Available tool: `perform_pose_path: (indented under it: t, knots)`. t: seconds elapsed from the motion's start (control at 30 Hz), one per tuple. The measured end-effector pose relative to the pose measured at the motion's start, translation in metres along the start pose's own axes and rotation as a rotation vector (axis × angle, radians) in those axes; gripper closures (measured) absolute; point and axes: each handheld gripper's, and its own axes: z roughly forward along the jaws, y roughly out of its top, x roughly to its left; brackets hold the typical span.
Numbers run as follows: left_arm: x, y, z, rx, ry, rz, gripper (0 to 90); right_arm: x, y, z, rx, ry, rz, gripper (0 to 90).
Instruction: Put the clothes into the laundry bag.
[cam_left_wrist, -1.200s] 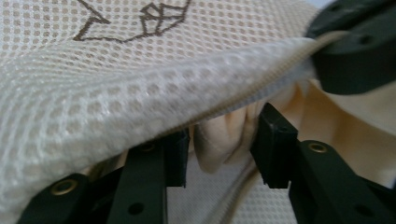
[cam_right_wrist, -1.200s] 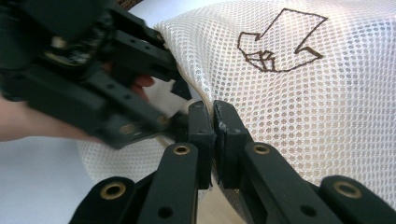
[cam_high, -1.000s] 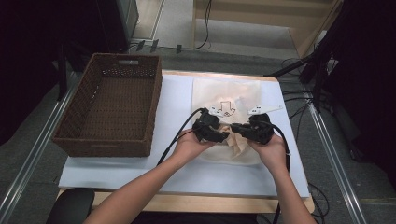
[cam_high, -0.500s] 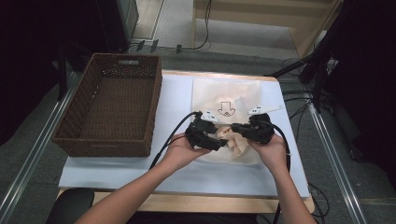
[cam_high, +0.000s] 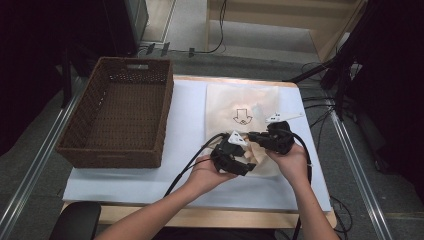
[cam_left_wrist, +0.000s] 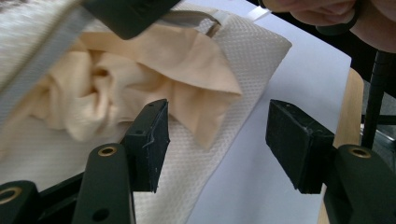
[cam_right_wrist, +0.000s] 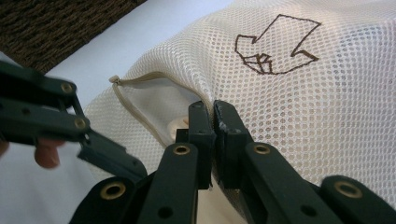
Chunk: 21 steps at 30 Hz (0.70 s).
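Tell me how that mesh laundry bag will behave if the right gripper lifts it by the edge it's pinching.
The mesh bag looks thin and soft, so it would likely drape and sag rather than hold shape. The right gripper is shut on its open edge, so the mouth may gape. The peach cloth already spills from the opening and could slide out. It probably feels light.

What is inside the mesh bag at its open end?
A crumpled cream cloth sticks out of the mesh bag mouth. How far it reaches inside is hidden by the mesh; the right gripper pinches the upper edge.
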Motion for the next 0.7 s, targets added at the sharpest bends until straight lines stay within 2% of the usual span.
perform_pose_path:
  t: [0.1, 0.13, 0.3, 0.5, 0.57, 0.7]
  knots:
    - [-0.002, -0.001, 0.005, -0.005, -0.001, -0.005, 41.7, 0.0, 0.0, 0.0, -0.002, 0.0, -0.002, 87.7]
    - [-0.004, -0.002, 0.013, -0.013, -0.005, -0.012, 42.0, 0.0, 0.001, -0.001, -0.005, 0.0, -0.004, 87.7]
    - [-0.005, -0.002, 0.027, -0.034, 0.016, -0.028, 45.7, 0.002, 0.003, -0.005, -0.024, -0.006, -0.014, 87.7]
    - [-0.001, -0.003, 0.042, -0.02, 0.042, -0.028, 53.7, 0.0, 0.003, -0.005, -0.023, -0.006, -0.007, 87.7]
    - [0.001, -0.004, 0.046, -0.018, 0.049, -0.03, 58.8, 0.0, 0.003, -0.005, -0.021, -0.007, -0.002, 87.7]
    - [0.007, -0.005, 0.048, -0.001, 0.062, -0.019, 80.2, 0.0, 0.002, -0.005, -0.019, -0.006, 0.001, 87.7]
